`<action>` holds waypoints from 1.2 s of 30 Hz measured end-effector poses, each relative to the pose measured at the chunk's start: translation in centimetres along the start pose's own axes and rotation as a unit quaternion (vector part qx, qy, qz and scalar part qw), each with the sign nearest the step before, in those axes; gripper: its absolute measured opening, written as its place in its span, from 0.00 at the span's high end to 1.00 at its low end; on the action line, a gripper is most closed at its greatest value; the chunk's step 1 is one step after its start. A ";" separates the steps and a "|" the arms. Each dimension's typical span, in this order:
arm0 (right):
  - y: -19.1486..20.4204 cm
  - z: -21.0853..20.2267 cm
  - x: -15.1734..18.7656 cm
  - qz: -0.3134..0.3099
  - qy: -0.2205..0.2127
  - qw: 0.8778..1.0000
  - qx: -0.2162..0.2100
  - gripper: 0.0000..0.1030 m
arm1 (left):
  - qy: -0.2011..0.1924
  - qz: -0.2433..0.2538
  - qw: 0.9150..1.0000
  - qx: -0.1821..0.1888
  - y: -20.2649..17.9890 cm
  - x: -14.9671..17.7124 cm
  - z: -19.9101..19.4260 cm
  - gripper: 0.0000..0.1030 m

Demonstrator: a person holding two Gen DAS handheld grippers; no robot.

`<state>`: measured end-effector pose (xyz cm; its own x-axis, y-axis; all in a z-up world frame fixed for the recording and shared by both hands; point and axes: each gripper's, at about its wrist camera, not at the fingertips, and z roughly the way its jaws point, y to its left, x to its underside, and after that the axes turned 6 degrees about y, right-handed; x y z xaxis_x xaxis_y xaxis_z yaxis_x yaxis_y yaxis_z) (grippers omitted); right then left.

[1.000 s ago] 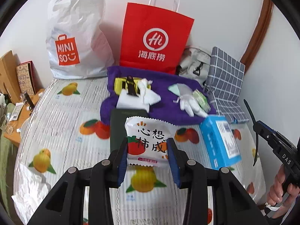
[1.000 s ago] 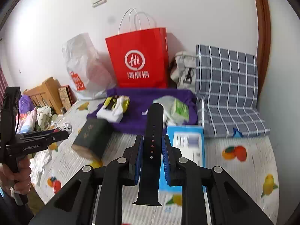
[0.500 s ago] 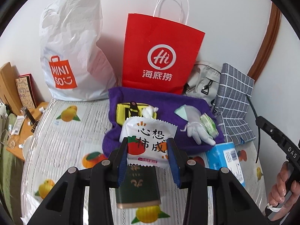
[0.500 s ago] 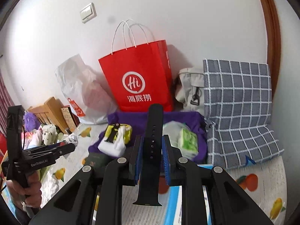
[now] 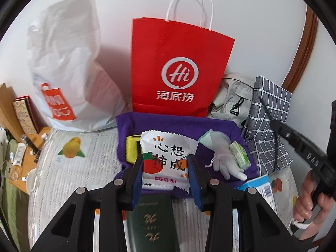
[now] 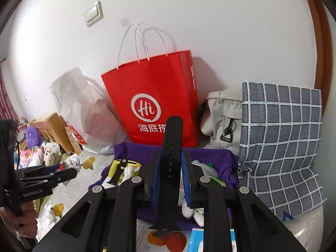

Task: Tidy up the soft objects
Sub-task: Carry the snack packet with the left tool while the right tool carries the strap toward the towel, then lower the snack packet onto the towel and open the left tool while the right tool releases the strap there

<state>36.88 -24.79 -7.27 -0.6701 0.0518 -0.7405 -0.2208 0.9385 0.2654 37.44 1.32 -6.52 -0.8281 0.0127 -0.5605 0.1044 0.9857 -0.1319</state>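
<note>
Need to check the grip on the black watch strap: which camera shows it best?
The right wrist view. The black watch strap stands upright between the right gripper pads, nearly its full length visible. The left wrist view does not show the strap; there the left gripper holds a white snack packet.

Left claw [image 5: 166,176]: closing its blue-padded fingers [image 5: 136,178] on a white snack packet [image 5: 166,159], gripping it by both side edges, pointing toward the far wall.
Right claw [image 6: 170,174]: clamping a black watch strap [image 6: 170,168] upright between its pads, strap ends sticking out above and below.
Left hand [image 6: 23,222]: wrapping around its handle at the near left.
Right hand [image 5: 313,201]: gripping its handle at the near right.
</note>
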 end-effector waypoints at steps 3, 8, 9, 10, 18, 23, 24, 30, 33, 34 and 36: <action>-1.1 2.0 0.2 0.011 0.018 1.000 -0.006 0.80 | 0.008 -0.002 1.000 0.012 -1.0 -1.0 2.1 0.64; -2.7 4.2 0.4 0.026 0.047 0.998 -0.016 0.80 | 0.021 0.002 0.999 0.030 -2.4 -2.1 4.5 0.64; -2.9 4.6 0.5 0.025 0.051 0.998 -0.015 0.80 | 0.023 0.004 0.999 0.030 -2.7 -2.2 5.0 0.64; -3.1 5.0 0.6 0.024 0.058 0.998 -0.015 0.80 | 0.025 0.005 0.999 0.031 -2.7 -2.2 5.4 0.64; -3.8 8.0 1.6 0.014 0.100 0.995 -0.025 0.80 | 0.043 0.003 0.999 0.026 -1.8 -2.9 7.5 0.64; -4.4 10.1 2.2 0.033 0.117 0.992 -0.028 0.80 | 0.055 0.003 0.998 0.022 -1.4 -2.9 8.6 0.64; -4.4 10.4 2.3 0.036 0.119 0.992 -0.028 0.80 | 0.059 0.003 0.998 0.023 -1.5 -3.0 8.9 0.64; -4.3 11.9 3.0 0.036 0.134 0.990 -0.022 0.80 | 0.081 0.009 0.996 0.021 -2.0 -2.5 10.5 0.64; -4.5 12.6 3.3 0.032 0.149 0.988 -0.006 0.79 | 0.090 0.011 0.996 0.015 -2.2 -2.4 11.2 0.63; -4.7 12.7 3.4 0.032 0.152 0.988 -0.004 0.79 | 0.094 0.011 0.995 0.012 -2.2 -2.3 11.4 0.63; -4.9 13.0 3.5 0.035 0.160 0.986 -0.004 0.79 | 0.100 0.013 0.995 0.005 -2.2 -2.2 11.8 0.63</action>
<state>44.84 -24.73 -19.20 -0.8735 0.0052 -0.4868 -0.1703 0.9335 0.3156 45.54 -2.88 -14.67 -0.9179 0.0714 -0.3904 0.1313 0.9829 -0.1289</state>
